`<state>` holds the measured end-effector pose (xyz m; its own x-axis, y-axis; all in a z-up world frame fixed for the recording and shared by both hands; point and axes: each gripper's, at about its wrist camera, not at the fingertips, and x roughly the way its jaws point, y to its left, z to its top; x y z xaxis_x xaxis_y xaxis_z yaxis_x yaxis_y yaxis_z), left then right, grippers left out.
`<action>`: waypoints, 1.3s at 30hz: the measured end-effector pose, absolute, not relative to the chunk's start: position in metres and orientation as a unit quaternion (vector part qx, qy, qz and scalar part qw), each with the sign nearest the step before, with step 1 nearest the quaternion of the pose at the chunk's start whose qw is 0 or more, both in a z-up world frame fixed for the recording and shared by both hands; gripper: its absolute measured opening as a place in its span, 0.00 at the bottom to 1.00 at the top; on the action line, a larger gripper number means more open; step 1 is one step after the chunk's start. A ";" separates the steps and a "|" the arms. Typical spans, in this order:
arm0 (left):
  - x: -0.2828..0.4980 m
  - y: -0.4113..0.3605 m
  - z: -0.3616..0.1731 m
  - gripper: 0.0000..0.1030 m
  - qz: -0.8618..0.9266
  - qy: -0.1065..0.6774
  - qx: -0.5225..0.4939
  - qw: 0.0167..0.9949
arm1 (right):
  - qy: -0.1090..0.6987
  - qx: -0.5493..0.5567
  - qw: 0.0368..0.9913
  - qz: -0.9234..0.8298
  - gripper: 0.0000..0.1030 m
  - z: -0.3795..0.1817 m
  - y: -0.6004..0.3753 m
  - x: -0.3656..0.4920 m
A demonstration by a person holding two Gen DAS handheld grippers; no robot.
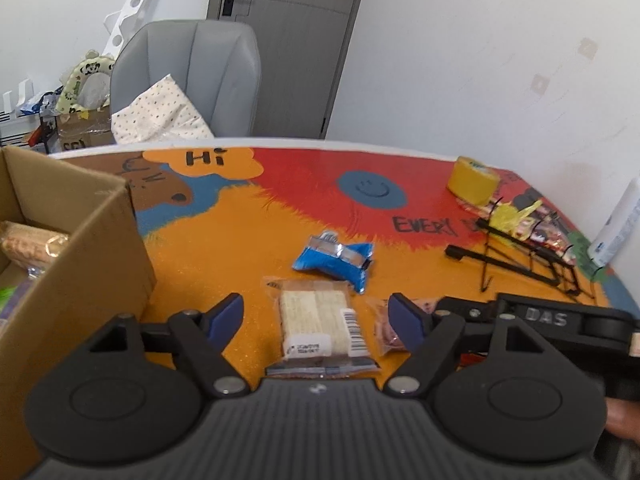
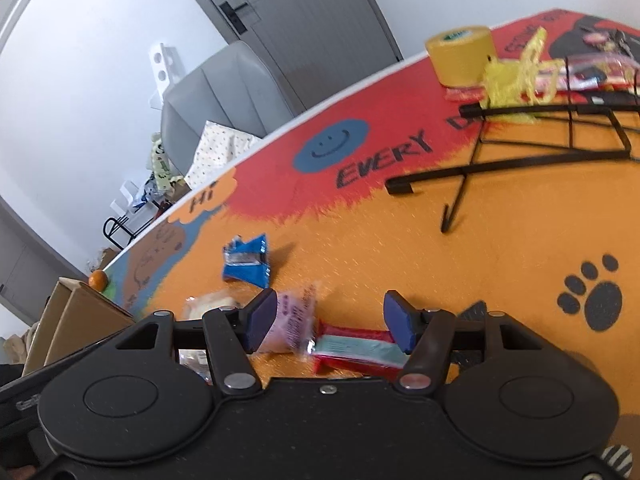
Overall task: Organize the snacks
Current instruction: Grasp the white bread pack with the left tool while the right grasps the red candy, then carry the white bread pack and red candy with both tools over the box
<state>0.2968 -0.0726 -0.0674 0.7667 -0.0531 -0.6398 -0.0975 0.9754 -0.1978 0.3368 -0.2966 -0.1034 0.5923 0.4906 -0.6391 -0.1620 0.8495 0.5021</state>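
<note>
Left gripper [image 1: 316,316]: jaws wide apart, empty, straddling the clear-wrapped pale wafer packet [image 1: 318,322], which lay flat on the glossy orange printed worktop [image 1: 240,248] beside the open brown cardboard box [image 1: 92,240].

Right gripper [image 2: 328,320]: jaws open, empty, over the pink crinkled pouch [image 2: 294,320] and the flat red-and-teal sachet [image 2: 356,350].

Advised: lower squarely, pinch the wafer packet's long edges gently; brittle contents, slippery film.
</note>
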 end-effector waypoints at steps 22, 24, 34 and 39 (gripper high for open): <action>0.298 -0.079 -0.097 0.52 0.012 0.362 -0.083 0.928 | 0.412 0.107 0.890 0.165 0.22 -0.098 -0.286 0.292; 0.293 -0.077 -0.096 0.51 0.009 0.365 -0.084 0.927 | 0.418 0.119 0.884 0.173 0.19 -0.098 -0.288 0.291; 0.254 -0.070 -0.088 0.47 -0.007 0.377 -0.079 0.923 | 0.418 0.119 0.883 0.179 0.19 -0.093 -0.287 0.271; 0.240 -0.069 -0.086 0.46 -0.013 0.381 -0.076 0.921 | 0.420 0.098 0.884 0.180 0.19 -0.090 -0.280 0.261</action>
<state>0.2396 -0.0693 -0.0860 0.7091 -0.0816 -0.7004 -0.0345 0.9881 -0.1501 0.2611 -0.2795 -0.0902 0.5822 0.4007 -0.7074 -0.2359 0.9159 0.3247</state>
